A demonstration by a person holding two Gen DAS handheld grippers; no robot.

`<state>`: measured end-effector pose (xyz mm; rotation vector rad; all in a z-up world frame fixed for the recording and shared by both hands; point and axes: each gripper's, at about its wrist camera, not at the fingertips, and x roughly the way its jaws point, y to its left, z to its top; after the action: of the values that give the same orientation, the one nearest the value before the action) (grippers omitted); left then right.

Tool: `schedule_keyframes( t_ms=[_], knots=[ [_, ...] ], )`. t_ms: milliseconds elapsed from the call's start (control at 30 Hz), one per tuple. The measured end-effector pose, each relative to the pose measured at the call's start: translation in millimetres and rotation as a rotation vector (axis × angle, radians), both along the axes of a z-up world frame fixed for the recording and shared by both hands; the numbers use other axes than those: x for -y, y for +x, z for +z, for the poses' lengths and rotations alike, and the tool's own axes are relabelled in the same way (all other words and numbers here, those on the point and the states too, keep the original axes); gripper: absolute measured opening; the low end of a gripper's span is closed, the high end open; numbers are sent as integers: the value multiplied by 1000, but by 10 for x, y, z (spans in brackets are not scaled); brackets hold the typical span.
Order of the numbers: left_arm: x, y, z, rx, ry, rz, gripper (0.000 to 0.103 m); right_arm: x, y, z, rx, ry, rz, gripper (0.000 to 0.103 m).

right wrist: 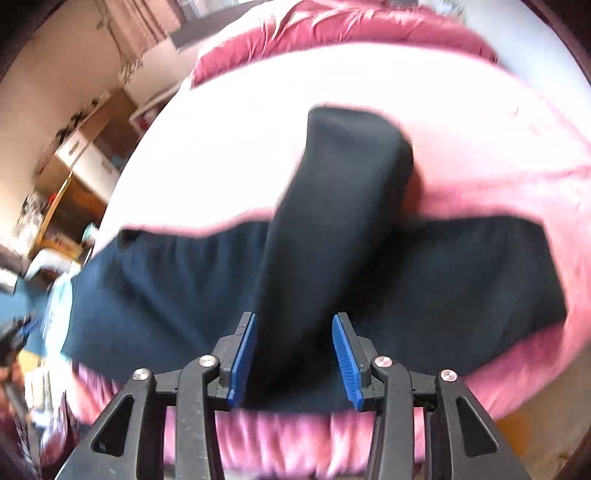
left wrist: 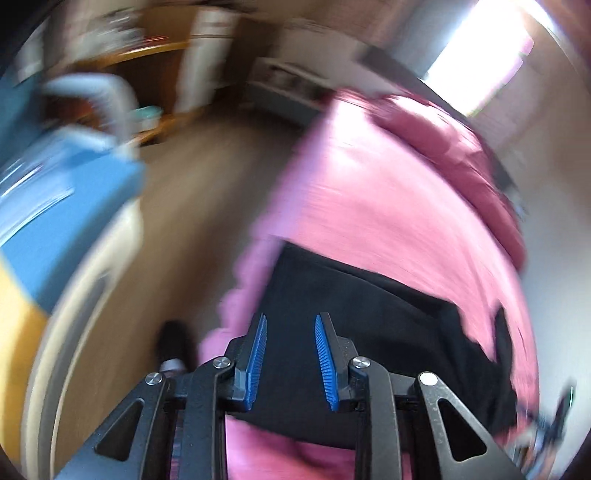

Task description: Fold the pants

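You have black pants (right wrist: 332,266) on a pink bedsheet (right wrist: 240,140), a deeper pink-red duvet (right wrist: 332,33) at the far end, and blue ribbed pads (right wrist: 242,354) on black gripper frames.

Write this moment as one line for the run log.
left gripper: open, empty | right gripper: open, empty | black pants: on pink bed cover, one leg folded across

Pink bedspread (right wrist: 258,122), crumpled red duvet (right wrist: 332,29), wooden shelves (right wrist: 85,147), bright window (left wrist: 480,48)

pink-covered bed (right wrist: 229,122), wood floor (left wrist: 207,206), bright window (left wrist: 487,48), perhaps wooden shelves (right wrist: 85,147).
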<state>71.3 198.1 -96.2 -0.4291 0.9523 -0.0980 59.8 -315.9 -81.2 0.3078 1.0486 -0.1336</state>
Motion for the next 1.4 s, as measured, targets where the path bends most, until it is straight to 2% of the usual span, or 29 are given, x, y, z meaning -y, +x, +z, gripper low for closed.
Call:
schedule_keyframes(
  t_ms=[67,200,300,433,533,600,633,700,733,833,967,1067,1200,1300,1400],
  knots=[
    [443,44,-50,6,-13,-144,28,17,374,53,19,-35,-22,44],
    [1187,59,-234,-10,0,-354,28,42,1057,-4,6,-36,-55,44],
    [1697,39,-351,-15,30,-493,28,17,1509,-158,-43,-79,-80,51],
    [2003,73,-479,-52,16,-573,28,70,1970,-391,-128,-187,-121,53],
    [2134,96,-567,-89,0,-594,28,138,2196,-561,-181,-195,-149,53],
    [2216,165,-620,-107,0,-603,28,217,2284,-710,-244,-237,-160,53],
    [2231,163,-625,-111,2,-607,28,245,2297,-781,-263,-222,-152,52],
    [2266,155,-628,-113,1,-619,28,253,2282,-758,-240,-206,-131,38],
    [2285,151,-626,-112,0,-624,28,244,2254,-707,-225,-206,-112,5],
    [2365,154,-631,-116,-4,-638,28,367,2075,-550,-176,-163,-130,6],
    [2486,144,-630,-112,8,-667,28,562,1586,-62,-15,-94,-180,6],
    [2510,108,-647,-110,15,-686,28,808,1018,364,121,-14,-238,6],
    [2704,72,-645,-98,25,-719,28,1147,198,782,246,79,-329,6],
    [2830,20,-624,-85,40,-748,28,1423,-348,840,296,144,-399,6],
    [2941,-3,-600,-85,40,-762,28,1622,-807,684,287,164,-487,6]
  ],
)
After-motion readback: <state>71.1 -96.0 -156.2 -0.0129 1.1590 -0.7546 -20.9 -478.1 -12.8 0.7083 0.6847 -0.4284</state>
